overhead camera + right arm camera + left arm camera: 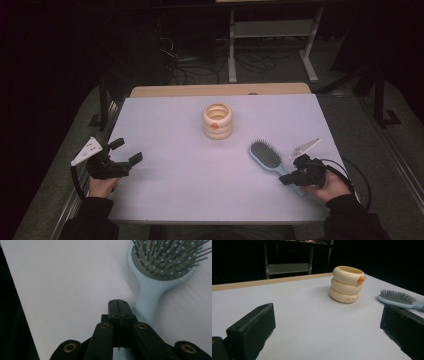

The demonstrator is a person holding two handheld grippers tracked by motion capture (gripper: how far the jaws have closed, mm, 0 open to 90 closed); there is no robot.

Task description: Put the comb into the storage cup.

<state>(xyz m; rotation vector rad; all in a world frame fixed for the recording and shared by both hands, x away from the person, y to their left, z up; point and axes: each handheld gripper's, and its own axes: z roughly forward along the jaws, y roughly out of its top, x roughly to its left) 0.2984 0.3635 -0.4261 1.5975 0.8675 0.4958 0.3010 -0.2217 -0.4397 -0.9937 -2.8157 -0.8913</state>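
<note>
- Looking down at the bench [165, 190], we found our right hand-held gripper [286, 179] nearest the hairbrush [270, 157], jaws pressed together over its handle, pinching nothing.
- The pale blue brush lay bristles up, its long axis running from that gripper toward the cream ringed cup [217, 121].
- Our left hand-held gripper [126, 151] sat spread, well apart.

Matt, smooth pale lavender tabletop [170, 185] here, with a bare wood strip [220, 90] along its far edge. The cream three-ring stacked holder [347, 284] looks like smooth, softly glossy plastic, and the light blue plastic hairbrush [160, 282] carries thin bristles on a grey pad. Matt black gripper jaws show brass-coloured rivets.
</note>
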